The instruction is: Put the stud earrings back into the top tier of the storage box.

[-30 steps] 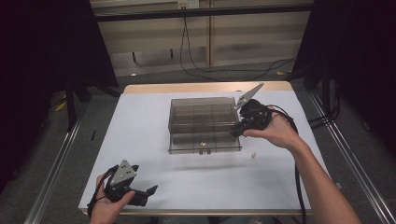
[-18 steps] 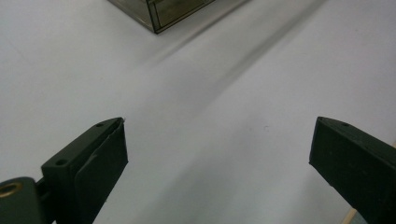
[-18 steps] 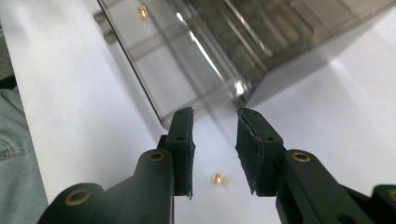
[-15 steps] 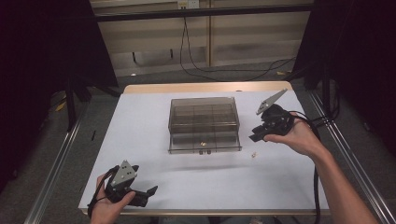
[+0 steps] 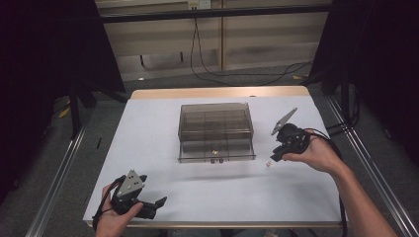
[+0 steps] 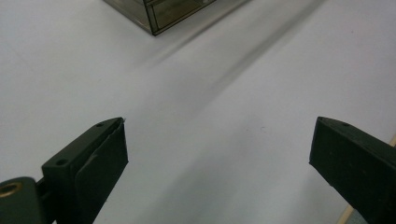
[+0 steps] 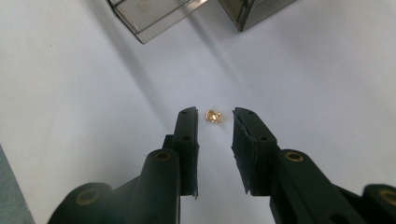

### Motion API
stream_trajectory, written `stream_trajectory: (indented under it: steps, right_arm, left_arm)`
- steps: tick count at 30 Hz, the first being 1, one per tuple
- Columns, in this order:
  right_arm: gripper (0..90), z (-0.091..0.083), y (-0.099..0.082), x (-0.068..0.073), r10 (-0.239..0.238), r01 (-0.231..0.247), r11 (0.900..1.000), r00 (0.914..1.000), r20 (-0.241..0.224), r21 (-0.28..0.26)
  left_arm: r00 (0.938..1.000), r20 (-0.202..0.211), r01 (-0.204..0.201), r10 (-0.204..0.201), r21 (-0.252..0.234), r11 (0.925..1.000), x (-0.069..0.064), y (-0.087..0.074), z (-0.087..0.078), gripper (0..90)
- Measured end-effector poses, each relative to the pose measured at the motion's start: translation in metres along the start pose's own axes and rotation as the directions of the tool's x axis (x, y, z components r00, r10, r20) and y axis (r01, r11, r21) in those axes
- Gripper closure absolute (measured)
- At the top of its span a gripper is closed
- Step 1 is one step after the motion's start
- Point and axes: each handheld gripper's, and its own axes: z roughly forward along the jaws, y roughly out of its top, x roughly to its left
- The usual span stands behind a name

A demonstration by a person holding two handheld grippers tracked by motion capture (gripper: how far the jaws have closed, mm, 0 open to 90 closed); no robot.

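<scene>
site: lab / recording rig | evidence: white-topped table on metal floor rails, black curtains on both sides, loose cables across bare floor beyond the table, wall socket overhead | no household furnishings

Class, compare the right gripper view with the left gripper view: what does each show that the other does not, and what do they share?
Right gripper view alone: a small gold piece lying on the white table just beyond the tips of the right gripper, whose jaws stand narrowly apart without touching it. Left gripper view alone: the left gripper with jaws wide open over bare table, nothing between them. Shared: the white tabletop and part of the clear compartment box at the top edge.
</scene>
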Motion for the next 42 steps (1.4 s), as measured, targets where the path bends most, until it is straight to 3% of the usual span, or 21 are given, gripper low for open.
stream_trajectory:
  steps: [11, 28, 34, 42]
  right_arm:
    - [72.2, 0.027, -0.002, 0.003, -0.026, 0.026, 0.997, 0.9997, -0.001, 0.072]
    - [66.0, 0.042, -0.001, -0.003, -0.062, 0.059, 0.9908, 0.998, 0.015, 0.121]
    - [64.4, 0.047, 0.0, -0.004, -0.043, 0.041, 0.9902, 0.999, 0.013, 0.133]
    - [64.9, 0.056, 0.004, -0.001, -0.083, 0.081, 0.9838, 0.9965, 0.008, 0.16]
  left_arm:
    - [1.0, -0.001, 0.0, 0.0, -0.003, 1.0, 0.0, 0.0, -0.001, 4.2]
    - [1.0, 0.002, -0.003, 0.003, -0.001, 1.0, 0.0, 0.0, -0.001, 4.3]
    - [1.0, 0.002, 0.003, -0.003, -0.005, 1.0, -0.001, 0.0, 0.0, 4.3]
    - [1.0, 0.003, 0.001, -0.001, -0.005, 1.0, -0.001, 0.0, 0.0, 4.3]
